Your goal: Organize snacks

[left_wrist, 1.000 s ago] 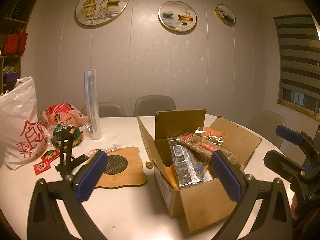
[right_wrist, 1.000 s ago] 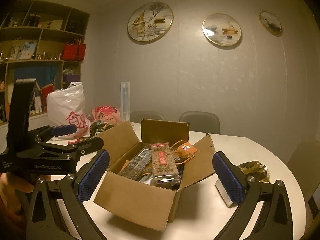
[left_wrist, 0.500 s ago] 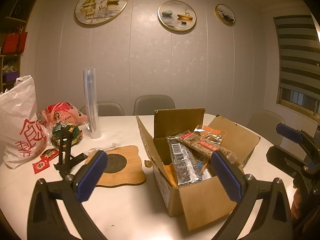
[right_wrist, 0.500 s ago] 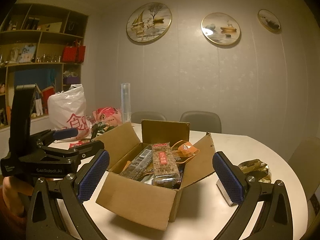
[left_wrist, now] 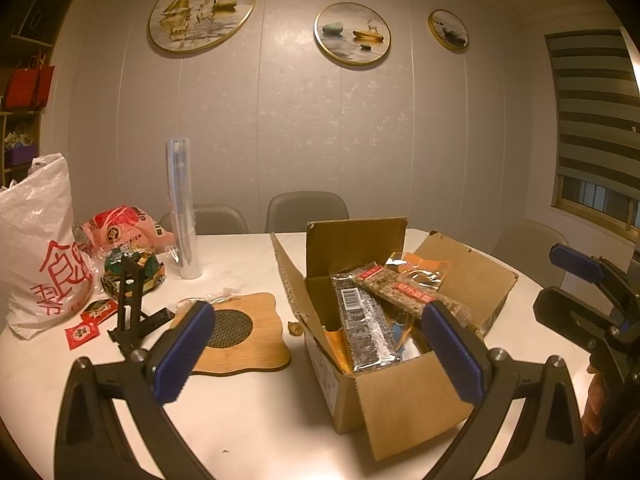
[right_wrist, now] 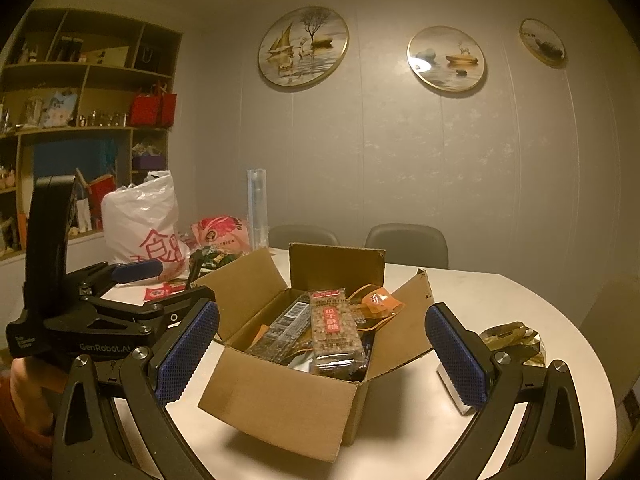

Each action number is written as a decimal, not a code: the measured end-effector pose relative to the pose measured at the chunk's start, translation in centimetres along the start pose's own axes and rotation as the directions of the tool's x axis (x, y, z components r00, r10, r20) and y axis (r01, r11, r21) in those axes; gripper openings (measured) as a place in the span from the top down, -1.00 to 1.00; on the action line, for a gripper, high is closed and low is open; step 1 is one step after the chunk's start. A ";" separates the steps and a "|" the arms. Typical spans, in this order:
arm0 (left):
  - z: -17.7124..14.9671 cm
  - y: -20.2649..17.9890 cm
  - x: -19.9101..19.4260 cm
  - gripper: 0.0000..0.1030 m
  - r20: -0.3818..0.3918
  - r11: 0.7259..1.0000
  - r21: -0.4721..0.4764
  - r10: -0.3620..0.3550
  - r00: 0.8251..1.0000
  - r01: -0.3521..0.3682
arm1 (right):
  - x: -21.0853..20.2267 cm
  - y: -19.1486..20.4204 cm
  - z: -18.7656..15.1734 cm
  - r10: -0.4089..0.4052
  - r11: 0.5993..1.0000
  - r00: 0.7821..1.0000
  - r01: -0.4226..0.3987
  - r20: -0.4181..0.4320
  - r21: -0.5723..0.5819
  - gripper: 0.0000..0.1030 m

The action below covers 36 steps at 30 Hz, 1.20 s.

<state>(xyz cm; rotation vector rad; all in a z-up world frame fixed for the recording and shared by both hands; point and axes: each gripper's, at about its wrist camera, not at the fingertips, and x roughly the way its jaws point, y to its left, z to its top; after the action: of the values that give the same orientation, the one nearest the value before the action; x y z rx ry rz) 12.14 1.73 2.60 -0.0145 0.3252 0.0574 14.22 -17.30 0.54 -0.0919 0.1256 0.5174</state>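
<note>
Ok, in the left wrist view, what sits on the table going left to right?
White plastic bag with red characters → black folding stand → clear plastic tube → wooden trivet → open cardboard box of snacks.

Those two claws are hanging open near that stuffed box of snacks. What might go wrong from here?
The cardboard box is already full: the nut bar and the dark packet lean up past its rim, so another snack or a nudge might tip them out. The box flaps stand open, and the right gripper or left gripper might snag one. The gold packet lies near the table edge and might slide off.
</note>
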 end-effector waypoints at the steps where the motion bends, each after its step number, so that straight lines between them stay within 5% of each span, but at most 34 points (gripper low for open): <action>1: 0.0 0.0 0.0 -0.99 -0.001 1.000 0.002 0.002 1.000 -0.002 | 0.0 0.0 0.1 -0.001 1.000 1.000 0.001 -0.001 -0.002 -1.00; 36: 0.2 0.1 0.0 -0.99 -0.008 1.000 -0.003 -0.018 1.000 0.018 | -0.2 -0.1 0.1 0.009 1.000 1.000 -0.009 -0.003 0.001 -1.00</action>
<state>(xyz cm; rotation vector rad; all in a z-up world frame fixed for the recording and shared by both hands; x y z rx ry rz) 12.18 1.80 2.79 -0.0208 0.3331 0.0396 14.11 -17.47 0.69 -0.0909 0.1297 0.5258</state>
